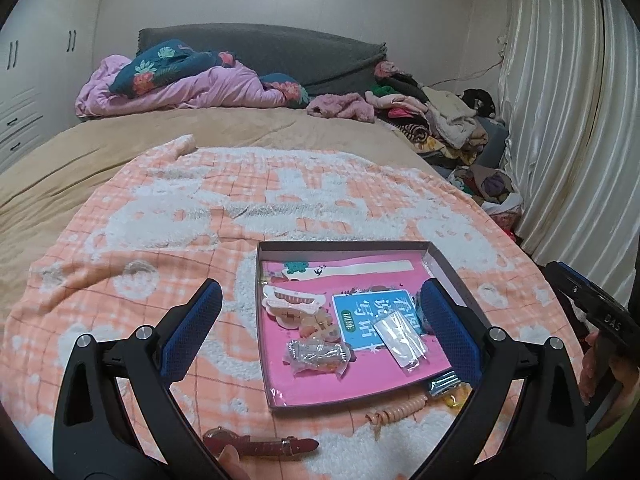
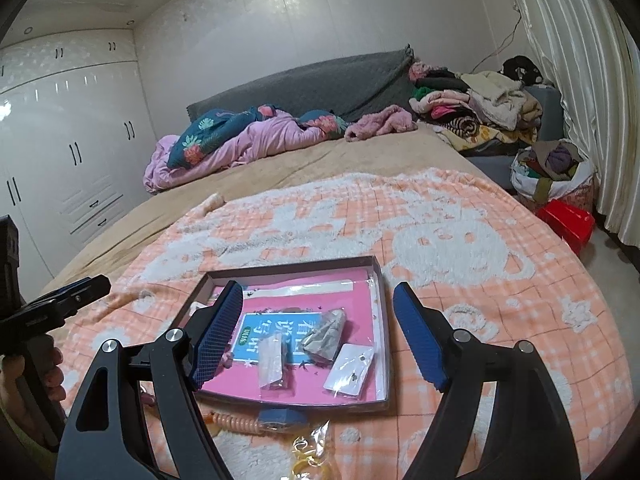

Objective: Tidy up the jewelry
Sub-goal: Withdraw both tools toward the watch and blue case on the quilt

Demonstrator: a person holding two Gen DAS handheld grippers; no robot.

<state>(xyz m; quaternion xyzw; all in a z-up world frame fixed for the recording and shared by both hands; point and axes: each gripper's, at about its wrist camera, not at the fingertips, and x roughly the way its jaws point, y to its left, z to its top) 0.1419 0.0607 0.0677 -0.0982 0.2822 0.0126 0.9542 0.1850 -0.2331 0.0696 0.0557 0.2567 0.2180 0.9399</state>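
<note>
A shallow box (image 1: 442,258) with a pink lining lies on the orange checked blanket. It holds a pink hair claw (image 1: 290,304), a bagged silver bracelet (image 1: 318,354), a clear earring packet (image 1: 402,338) and a blue card (image 1: 374,316). My left gripper (image 1: 320,332) is open above the box. A red-strap watch (image 1: 266,446), a peach coil tie (image 1: 398,408) and a yellow piece (image 1: 454,398) lie outside its near edge. My right gripper (image 2: 320,332) is open over the same box (image 2: 382,280), above two packets (image 2: 274,362) (image 2: 352,368) and a grey bag (image 2: 326,334).
The blanket (image 1: 180,220) covers a tan bed (image 1: 80,152) with rumpled pink bedding (image 1: 180,84) and a clothes pile (image 1: 440,116) at the far end. Curtains (image 1: 568,120) hang on the right. A wardrobe (image 2: 72,140) stands left, a red box (image 2: 566,220) on the floor.
</note>
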